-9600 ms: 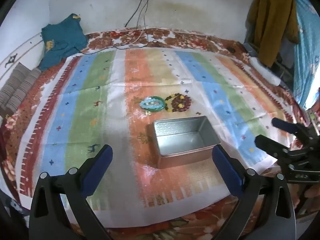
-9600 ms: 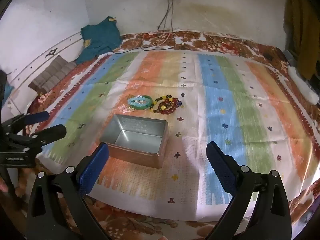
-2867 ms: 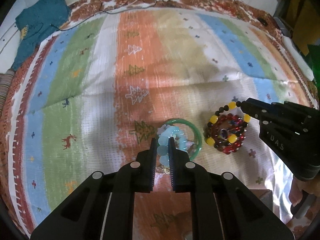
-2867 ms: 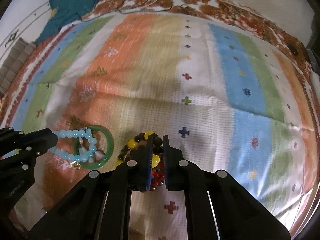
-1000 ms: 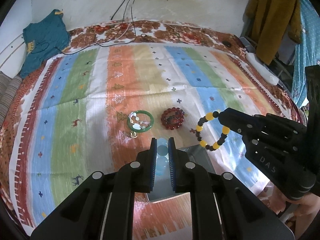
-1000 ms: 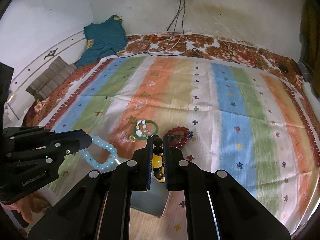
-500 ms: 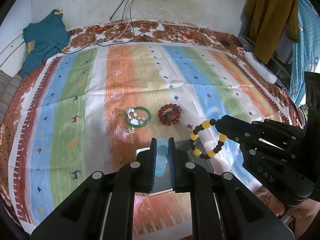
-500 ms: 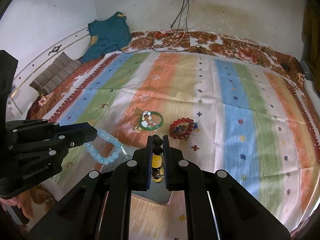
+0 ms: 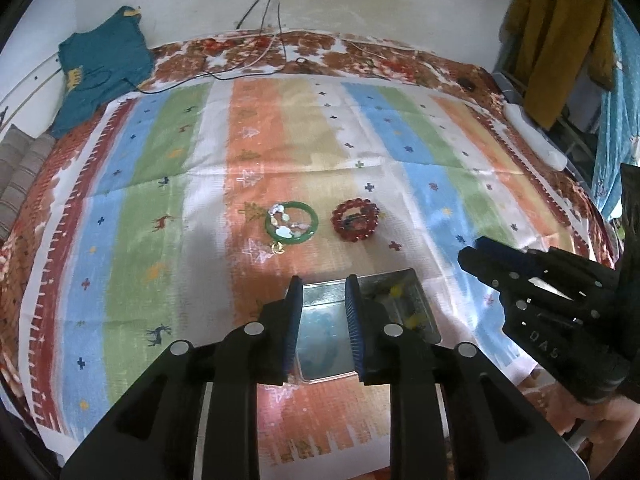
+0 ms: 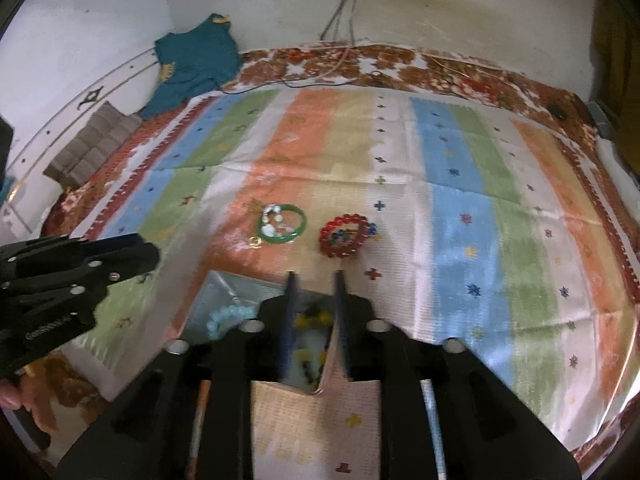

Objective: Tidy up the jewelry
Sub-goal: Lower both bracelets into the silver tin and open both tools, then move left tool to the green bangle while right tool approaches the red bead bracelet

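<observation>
A metal tin (image 9: pixel 416 292) (image 10: pixel 224 284) sits on the striped cloth near its front edge. In it lie a light blue bead bracelet (image 9: pixel 320 332) (image 10: pixel 230 316) and a yellow-and-black bead bracelet (image 9: pixel 404 304) (image 10: pixel 310 320). My left gripper (image 9: pixel 320 286) is open and empty above the tin. My right gripper (image 10: pixel 314 280) is open and empty above the tin; it also shows in the left wrist view (image 9: pixel 476 254). Beyond the tin lie a green bangle with small pieces inside (image 9: pixel 291 222) (image 10: pixel 283 222) and a red bead bracelet (image 9: pixel 355 220) (image 10: pixel 344 236).
A teal garment (image 9: pixel 100 68) lies at the far left corner, with cables (image 9: pixel 256 68) along the far edge. Striped cushions (image 10: pixel 92 140) lie at the left. Clothes (image 9: pixel 560 36) hang at the far right.
Both grippers have opened and let go of their bracelets, which now lie in the tin. Half a second ago each was shut on its bracelet above the tin.
</observation>
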{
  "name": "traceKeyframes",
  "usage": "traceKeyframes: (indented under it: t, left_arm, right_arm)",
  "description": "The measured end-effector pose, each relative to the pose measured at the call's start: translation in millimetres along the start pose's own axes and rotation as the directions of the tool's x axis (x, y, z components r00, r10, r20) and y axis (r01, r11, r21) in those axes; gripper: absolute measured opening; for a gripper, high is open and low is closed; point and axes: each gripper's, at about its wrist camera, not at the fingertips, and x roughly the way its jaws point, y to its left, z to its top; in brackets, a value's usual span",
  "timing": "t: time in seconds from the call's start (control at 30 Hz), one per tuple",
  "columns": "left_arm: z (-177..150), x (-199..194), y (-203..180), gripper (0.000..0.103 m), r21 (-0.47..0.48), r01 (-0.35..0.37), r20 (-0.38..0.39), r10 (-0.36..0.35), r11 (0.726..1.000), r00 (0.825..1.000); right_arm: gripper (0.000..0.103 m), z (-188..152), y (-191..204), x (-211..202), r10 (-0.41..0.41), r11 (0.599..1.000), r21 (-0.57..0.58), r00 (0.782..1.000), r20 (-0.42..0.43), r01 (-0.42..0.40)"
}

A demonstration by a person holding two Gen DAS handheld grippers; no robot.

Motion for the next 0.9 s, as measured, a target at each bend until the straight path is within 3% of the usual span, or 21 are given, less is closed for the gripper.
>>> traceKeyframes:
  t: [0.17,0.43,0.67,0.9]
  left_arm:
    - [4.9,2.4,8.4,0.029,-0.022,-0.009,-0.006,0.009,1.0,1.0]
    - [14.1,10.7,25.1,0.042,-0.073,-0.035,-0.014,0.034,0.997,0.999]
    - [31.7,28.6,30.9,0.056,-0.073,-0.083,-0.011,0.083,0.994,0.997]
    - [45.0,49.1,36.9,0.058,-0.059,-0.12,-0.037,0.118,0.991,0.992]
  right_arm:
    - [0.033,1.6,-9.2,7.3,-0.026,1.0,0.014,0.999,-0.023,0.026]
    - [0.051,11.2,-20.7,19.7,-0.046,0.998,0.04,0.998,-0.049,0.048]
    - [0.06,21.9,-24.6,45.1,-0.074,0.996,0.039,0.993,-0.093,0.078]
    - [0.062,32.3,-26.5,66.5,-0.094,0.995,0.03,0.987,-0.127,0.099]
